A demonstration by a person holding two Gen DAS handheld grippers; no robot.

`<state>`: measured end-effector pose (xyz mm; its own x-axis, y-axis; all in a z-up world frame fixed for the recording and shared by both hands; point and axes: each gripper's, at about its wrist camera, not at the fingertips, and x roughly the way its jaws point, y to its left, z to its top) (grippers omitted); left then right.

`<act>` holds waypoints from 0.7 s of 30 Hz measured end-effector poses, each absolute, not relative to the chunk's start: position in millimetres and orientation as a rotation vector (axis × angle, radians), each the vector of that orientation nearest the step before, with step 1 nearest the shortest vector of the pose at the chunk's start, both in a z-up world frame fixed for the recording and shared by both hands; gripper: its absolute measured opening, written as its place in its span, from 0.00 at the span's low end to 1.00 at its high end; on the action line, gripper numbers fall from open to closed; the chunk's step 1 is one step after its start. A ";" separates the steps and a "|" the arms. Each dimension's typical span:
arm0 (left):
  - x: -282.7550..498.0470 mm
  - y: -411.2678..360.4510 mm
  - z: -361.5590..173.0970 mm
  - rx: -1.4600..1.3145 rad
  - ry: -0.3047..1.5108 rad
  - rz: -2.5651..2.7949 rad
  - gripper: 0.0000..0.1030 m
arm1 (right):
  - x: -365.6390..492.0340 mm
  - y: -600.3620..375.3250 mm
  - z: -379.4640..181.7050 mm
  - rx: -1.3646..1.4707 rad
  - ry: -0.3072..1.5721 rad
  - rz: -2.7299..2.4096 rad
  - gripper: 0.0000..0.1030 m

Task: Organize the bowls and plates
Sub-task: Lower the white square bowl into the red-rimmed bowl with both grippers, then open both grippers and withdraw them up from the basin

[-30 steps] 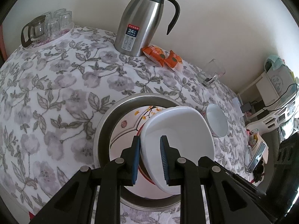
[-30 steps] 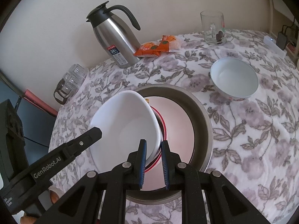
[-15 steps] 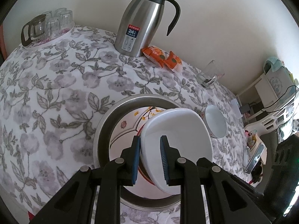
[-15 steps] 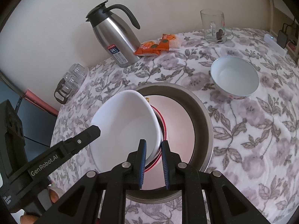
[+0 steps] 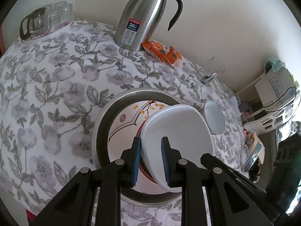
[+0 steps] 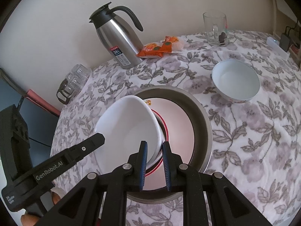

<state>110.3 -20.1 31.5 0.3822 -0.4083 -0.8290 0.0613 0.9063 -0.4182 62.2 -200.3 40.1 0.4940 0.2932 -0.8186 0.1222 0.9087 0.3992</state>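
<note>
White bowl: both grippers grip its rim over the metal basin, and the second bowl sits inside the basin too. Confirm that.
Not quite. The second bowl stands outside the metal basin, on the tablecloth, as the right wrist view shows. The rest holds.

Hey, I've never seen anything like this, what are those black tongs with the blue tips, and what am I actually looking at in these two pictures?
No robot here: a person holds a handheld two-finger gripper in each hand, and each gripper carries a wide-angle camera looking forward along its fingers. So one picture is the left gripper's view, the other the right's.

Both grippers pinch the same large white bowl, from opposite rims: the left gripper and the right gripper. The bowl is held tilted above a metal basin that contains a patterned plate.

Around it on the flowered tablecloth stand a steel thermos jug, orange snack packets, a glass mug, a smaller white bowl and a cluster of glasses.
</note>
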 end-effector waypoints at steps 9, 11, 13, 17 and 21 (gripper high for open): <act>110.8 -17.4 32.3 -0.371 1.145 -0.309 0.21 | 62.0 -202.7 40.4 0.459 1.058 0.122 0.19; 109.7 -17.0 35.1 -0.358 1.131 -0.293 0.21 | 61.8 -203.4 39.9 0.462 1.059 0.122 0.18; 108.8 -16.2 40.4 -0.334 1.106 -0.275 0.21 | 60.8 -204.0 42.0 0.453 1.052 0.113 0.18; 107.8 -12.6 47.7 -0.311 1.076 -0.251 0.21 | 58.6 -206.9 48.6 0.444 1.031 0.106 0.18; 106.7 -11.1 53.0 -0.278 1.051 -0.232 0.23 | 57.0 -208.7 56.6 0.437 1.008 0.094 0.18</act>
<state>106.7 -11.1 53.0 0.4782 -0.3186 -0.8184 0.0552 0.9410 -0.3340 57.0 -208.7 56.6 0.5376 0.2745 -0.7972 0.1229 0.9099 0.3962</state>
